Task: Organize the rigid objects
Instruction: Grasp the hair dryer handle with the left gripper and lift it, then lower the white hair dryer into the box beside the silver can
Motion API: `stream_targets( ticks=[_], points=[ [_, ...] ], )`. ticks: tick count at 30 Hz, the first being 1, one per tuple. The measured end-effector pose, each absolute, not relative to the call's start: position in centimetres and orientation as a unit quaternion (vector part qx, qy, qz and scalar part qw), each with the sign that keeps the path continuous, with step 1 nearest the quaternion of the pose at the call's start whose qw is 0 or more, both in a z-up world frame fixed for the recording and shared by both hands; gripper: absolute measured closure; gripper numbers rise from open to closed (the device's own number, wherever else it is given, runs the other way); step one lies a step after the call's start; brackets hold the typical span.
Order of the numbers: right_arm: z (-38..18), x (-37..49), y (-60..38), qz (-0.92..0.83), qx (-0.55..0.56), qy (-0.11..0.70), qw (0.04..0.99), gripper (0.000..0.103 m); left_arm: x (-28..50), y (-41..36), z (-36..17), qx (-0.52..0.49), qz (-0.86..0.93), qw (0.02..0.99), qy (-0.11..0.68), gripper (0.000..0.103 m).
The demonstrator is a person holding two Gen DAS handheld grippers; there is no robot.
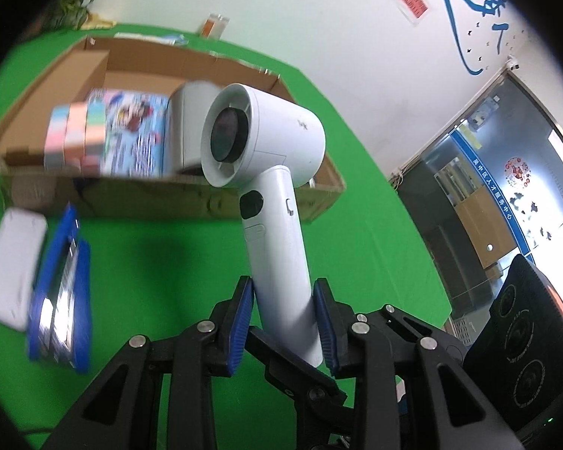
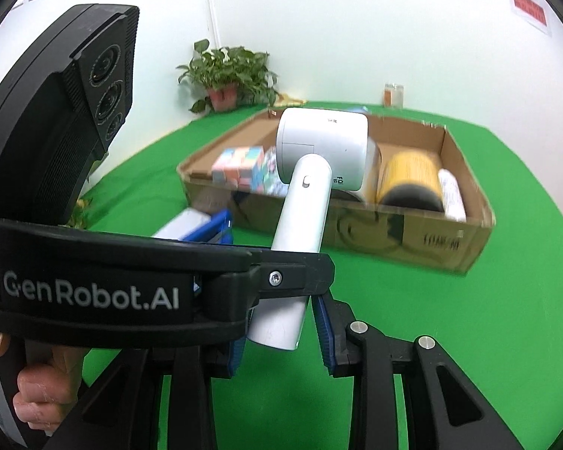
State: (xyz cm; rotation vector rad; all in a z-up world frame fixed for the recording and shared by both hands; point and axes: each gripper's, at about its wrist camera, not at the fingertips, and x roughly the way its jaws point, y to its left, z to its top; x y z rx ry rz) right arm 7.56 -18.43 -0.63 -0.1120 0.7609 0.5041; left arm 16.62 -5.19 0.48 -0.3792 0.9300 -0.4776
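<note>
A white hair dryer (image 1: 266, 138) hangs above the green table, its head up and in front of the cardboard box (image 1: 214, 202). My left gripper (image 1: 283, 322) is shut on the lower part of its handle, a blue pad on each side. In the right wrist view the same hair dryer (image 2: 321, 150) rises from my right gripper (image 2: 279, 341), which is shut on the handle's butt end. The left tool's black housing (image 2: 90, 296) crosses that view just above the right jaws, so both grips sit close together on the handle.
The box (image 2: 413, 240) holds pastel cube blocks (image 2: 240, 167), a picture box (image 1: 137, 138), a yellow and black cylinder (image 2: 411, 180) and a white tube (image 2: 452, 195). A white case (image 1: 13, 270) and a blue object (image 1: 62, 292) lie on the cloth before it. A potted plant (image 2: 229, 71) stands at the back.
</note>
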Motion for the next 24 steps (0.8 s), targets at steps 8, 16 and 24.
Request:
stream_targets(
  ticks=[8, 16, 24],
  points=[
    [1.7, 10.4, -16.2, 0.24, -0.048, 0.351, 0.904, 0.073, 19.6, -3.0, 2.6, -0.173, -0.231, 0.86, 0.42, 0.072],
    [2.6, 14.8, -13.3, 0.231, -0.038, 0.346, 0.909, 0.073, 23.2, -0.6, 4.1, -0.162, -0.235, 0.863, 0.418, 0.072],
    [2.4, 18.3, -10.9, 0.225, -0.032, 0.351, 0.908, 0.073, 26.1, 1.2, 4.3, -0.161, -0.228, 0.862, 0.424, 0.072]
  ],
)
